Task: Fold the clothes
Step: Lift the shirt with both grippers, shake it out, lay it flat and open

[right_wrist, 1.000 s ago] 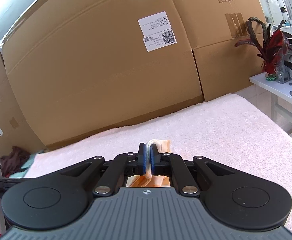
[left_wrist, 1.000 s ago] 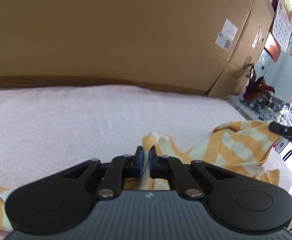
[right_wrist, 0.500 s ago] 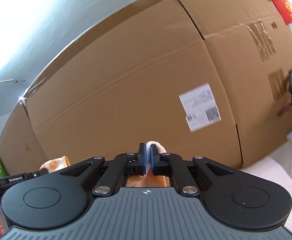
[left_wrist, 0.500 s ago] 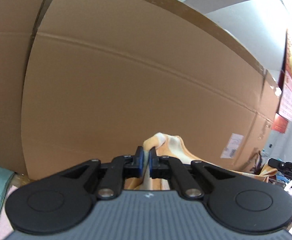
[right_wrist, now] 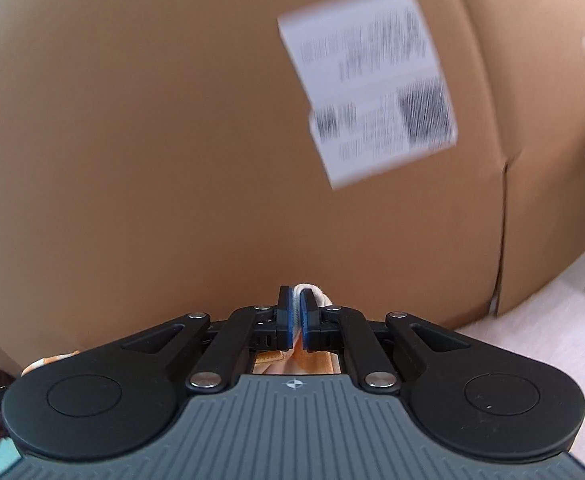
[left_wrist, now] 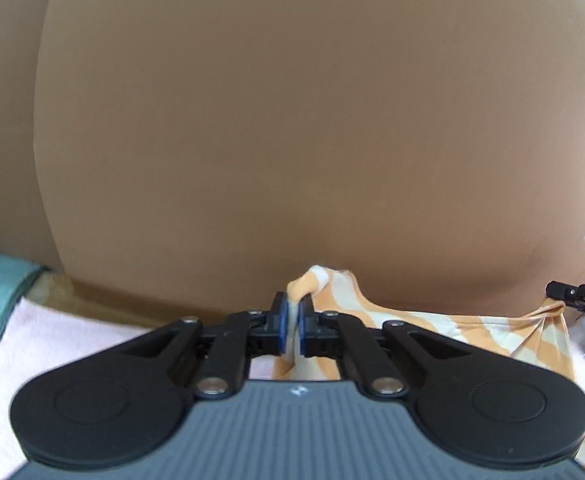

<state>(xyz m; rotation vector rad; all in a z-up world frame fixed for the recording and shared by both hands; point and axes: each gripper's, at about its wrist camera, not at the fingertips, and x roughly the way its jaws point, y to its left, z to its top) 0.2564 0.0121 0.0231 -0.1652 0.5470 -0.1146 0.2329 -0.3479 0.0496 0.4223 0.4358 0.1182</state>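
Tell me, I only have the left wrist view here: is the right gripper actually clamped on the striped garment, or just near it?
Observer: The right gripper has its jaws shut on a bunched edge of the orange and cream striped garment.
Operator: What's straight ahead of that gripper?
Observer: A cardboard box with a white shipping label, which is motion-blurred.
Operator: Any of the work surface visible on that side?
Observer: Yes, the pale pink towel cover shows at lower right, running up to the box.
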